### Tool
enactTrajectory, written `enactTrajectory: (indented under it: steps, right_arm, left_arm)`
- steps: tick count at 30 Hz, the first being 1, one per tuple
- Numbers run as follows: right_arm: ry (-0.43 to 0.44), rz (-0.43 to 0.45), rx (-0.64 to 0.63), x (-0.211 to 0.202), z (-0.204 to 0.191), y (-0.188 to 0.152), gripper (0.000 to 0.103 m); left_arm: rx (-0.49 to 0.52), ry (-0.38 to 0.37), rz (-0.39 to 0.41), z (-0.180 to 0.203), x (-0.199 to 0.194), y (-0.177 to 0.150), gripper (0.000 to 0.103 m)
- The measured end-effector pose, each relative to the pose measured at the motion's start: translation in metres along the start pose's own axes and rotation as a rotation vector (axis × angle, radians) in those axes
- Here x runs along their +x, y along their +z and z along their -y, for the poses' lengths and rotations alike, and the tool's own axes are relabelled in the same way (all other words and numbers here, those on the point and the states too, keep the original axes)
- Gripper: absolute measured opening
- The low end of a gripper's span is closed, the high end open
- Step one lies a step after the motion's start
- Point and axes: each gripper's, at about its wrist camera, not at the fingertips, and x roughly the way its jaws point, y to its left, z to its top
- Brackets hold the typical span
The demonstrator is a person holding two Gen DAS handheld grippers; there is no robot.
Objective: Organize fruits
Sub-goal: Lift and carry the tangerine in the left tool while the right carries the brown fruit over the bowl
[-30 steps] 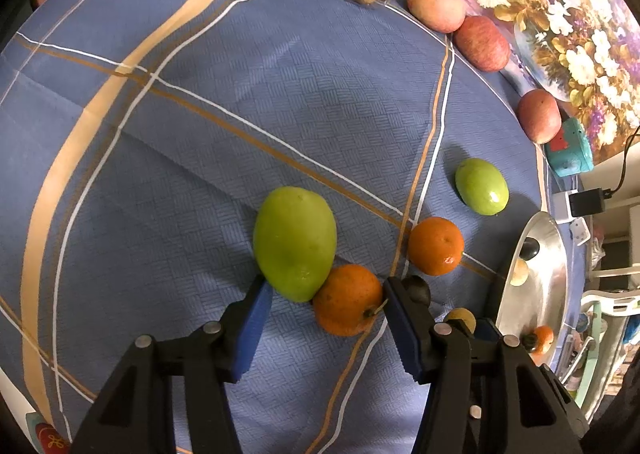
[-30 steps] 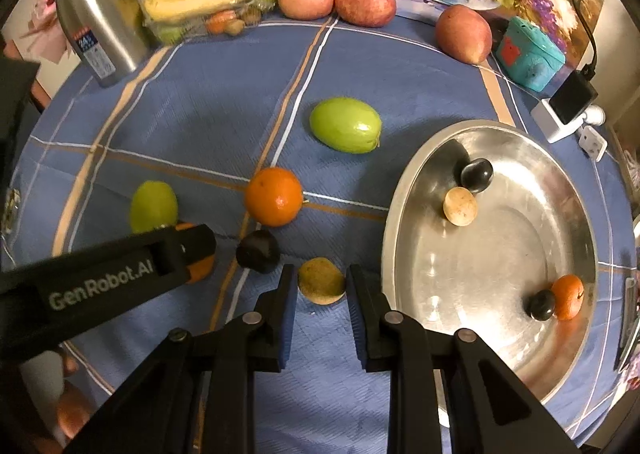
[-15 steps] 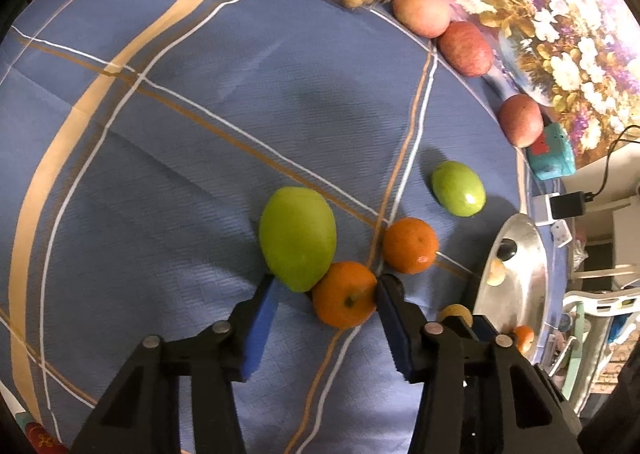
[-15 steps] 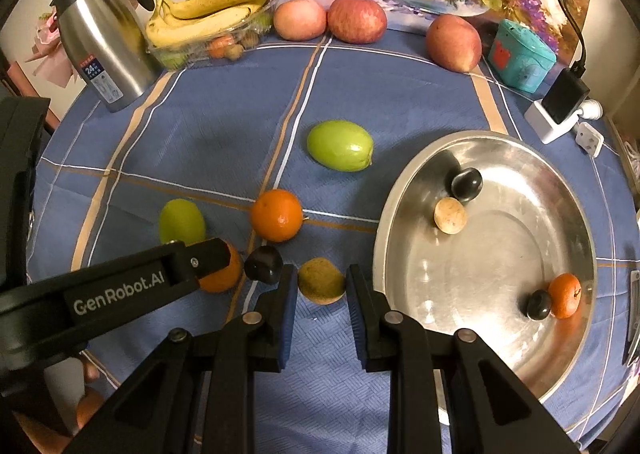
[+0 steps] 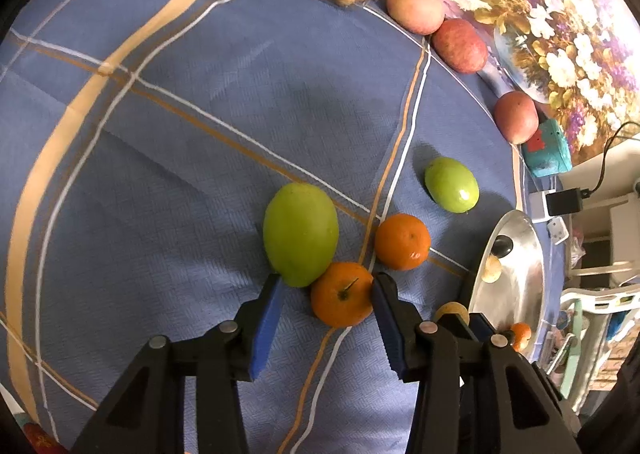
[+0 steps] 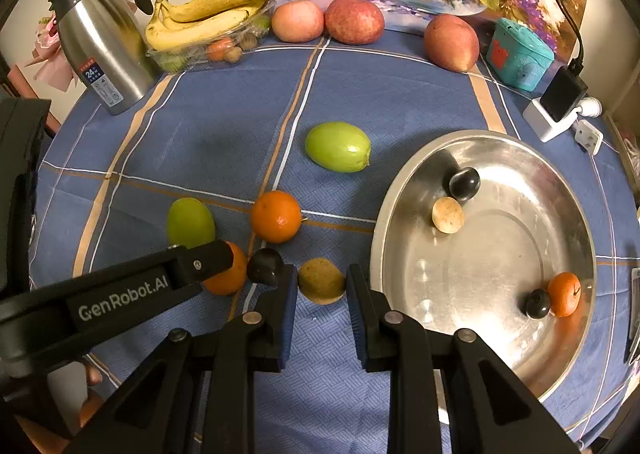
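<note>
My left gripper (image 5: pixel 326 288) is open around an orange (image 5: pixel 342 294) that touches a large green fruit (image 5: pixel 300 232). A second orange (image 5: pixel 402 241) and another green fruit (image 5: pixel 451 184) lie beyond. My right gripper (image 6: pixel 321 281) is open with a small tan fruit (image 6: pixel 321 280) between its fingertips, beside a dark plum (image 6: pixel 265 266). The steel bowl (image 6: pixel 560 334) at the right holds a dark plum (image 6: pixel 464 183), a tan fruit (image 6: pixel 447 215), a small orange (image 6: pixel 564 293) and a small dark fruit (image 6: pixel 537 304).
At the back of the blue tablecloth stand a steel kettle (image 6: pixel 100 50), a tray of bananas (image 6: pixel 208 20), three red apples (image 6: pixel 354 20), a teal box (image 6: pixel 520 54) and a charger (image 6: pixel 558 102). The left gripper's arm (image 6: pixel 112 302) crosses the right wrist view.
Both grippers have drawn back a little and the views show more of the table. The left gripper's fingers now frame the orange more closely. No fruit has moved.
</note>
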Motion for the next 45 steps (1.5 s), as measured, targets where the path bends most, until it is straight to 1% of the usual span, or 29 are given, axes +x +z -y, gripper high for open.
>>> enactTrajectory:
  steps: [8, 10, 12, 14, 21, 28, 35, 45]
  right_arm:
    - [0.000, 0.001, 0.001, 0.000, 0.000, 0.000, 0.026]
    - [0.001, 0.002, 0.002, 0.000, 0.000, 0.000, 0.026]
    - [0.002, 0.002, 0.002, -0.001, 0.001, 0.000, 0.026]
    - [0.002, 0.003, 0.004, -0.001, 0.001, 0.000, 0.026]
    - [0.010, 0.007, 0.007, -0.002, 0.002, 0.000, 0.026]
    - [0.027, 0.017, 0.031, -0.005, 0.009, 0.000, 0.026]
    - [0.060, 0.033, 0.109, -0.012, 0.031, 0.001, 0.026]
    - [0.083, 0.043, 0.250, -0.018, 0.078, 0.000, 0.026]
  left_arm:
    - [-0.020, -0.011, -0.005, -0.002, 0.002, -0.002, 0.050]
    - [-0.034, -0.028, -0.015, -0.003, 0.004, -0.003, 0.048]
    - [-0.044, -0.046, -0.031, -0.003, 0.006, -0.004, 0.040]
    - [-0.060, -0.064, -0.040, -0.004, 0.007, -0.005, 0.038]
    - [-0.066, -0.067, -0.029, -0.004, 0.003, -0.007, 0.036]
    - [-0.049, -0.078, 0.010, 0.001, -0.009, -0.005, 0.036]
    - [-0.011, -0.084, 0.068, 0.013, -0.021, -0.003, 0.036]
    - [0.061, -0.074, 0.082, 0.032, -0.022, -0.006, 0.036]
